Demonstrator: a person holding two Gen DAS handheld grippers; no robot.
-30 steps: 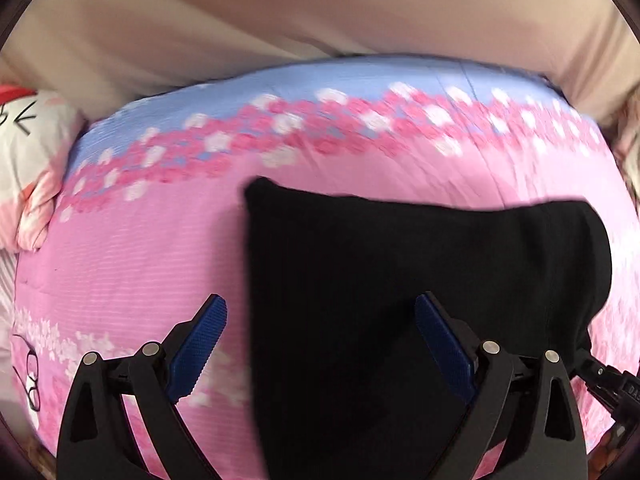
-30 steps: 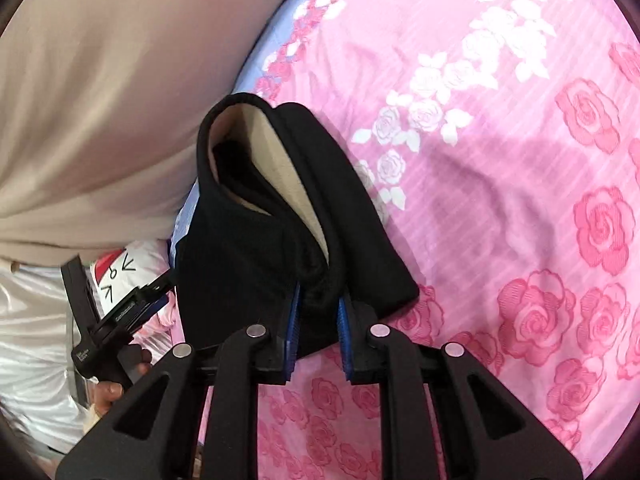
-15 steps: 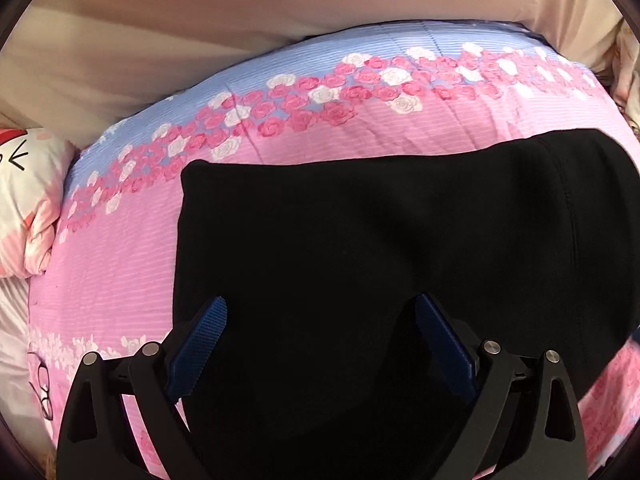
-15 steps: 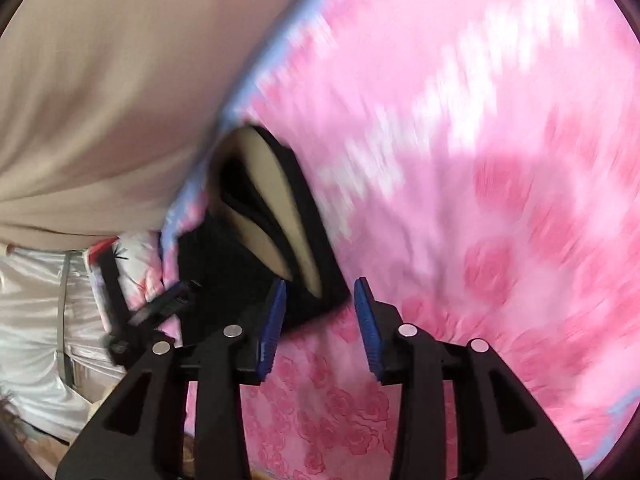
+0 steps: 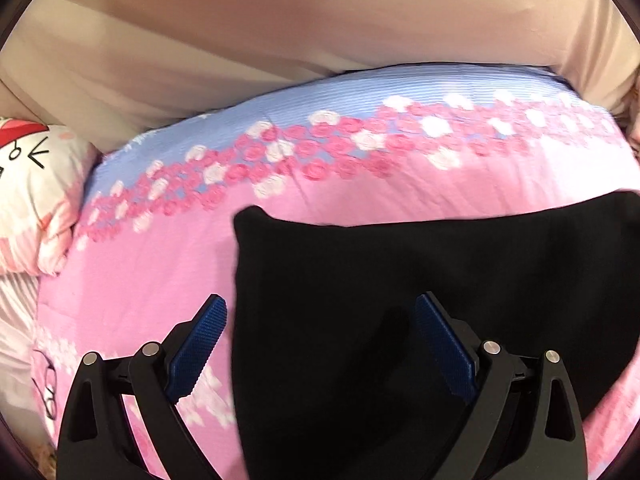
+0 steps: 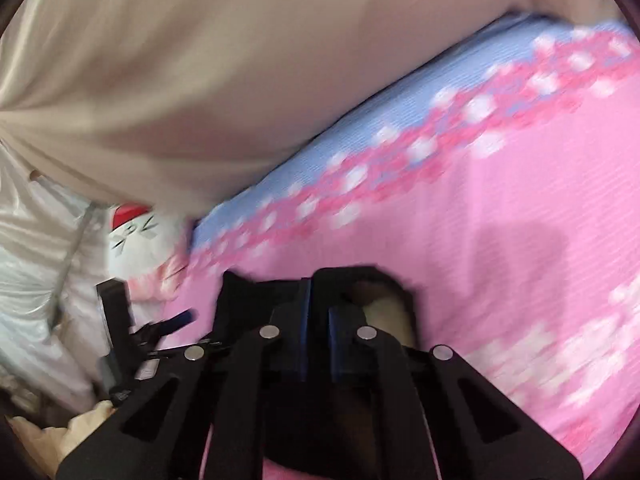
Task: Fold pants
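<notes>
The black pants (image 5: 400, 320) lie folded into a broad, flat, roughly rectangular bundle on the pink flowered bed, one squared corner toward the blue band of the cover. In the right wrist view the pants (image 6: 380, 300) show a pale beige lining inside an open, bunched edge.

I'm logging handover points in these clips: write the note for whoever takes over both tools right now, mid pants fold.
Left tool: open, holding nothing, poised over the left edge of the black pants.
Right tool: fingers nearly together on a bunched end of the pants; blur leaves the grip unclear.
Pants lie as a compact folded block on the pink floral bedding; the cartoon pillow is at the far left.
Done: main folds appear made.
Left: probably set the held end down, flatten, release.
</notes>
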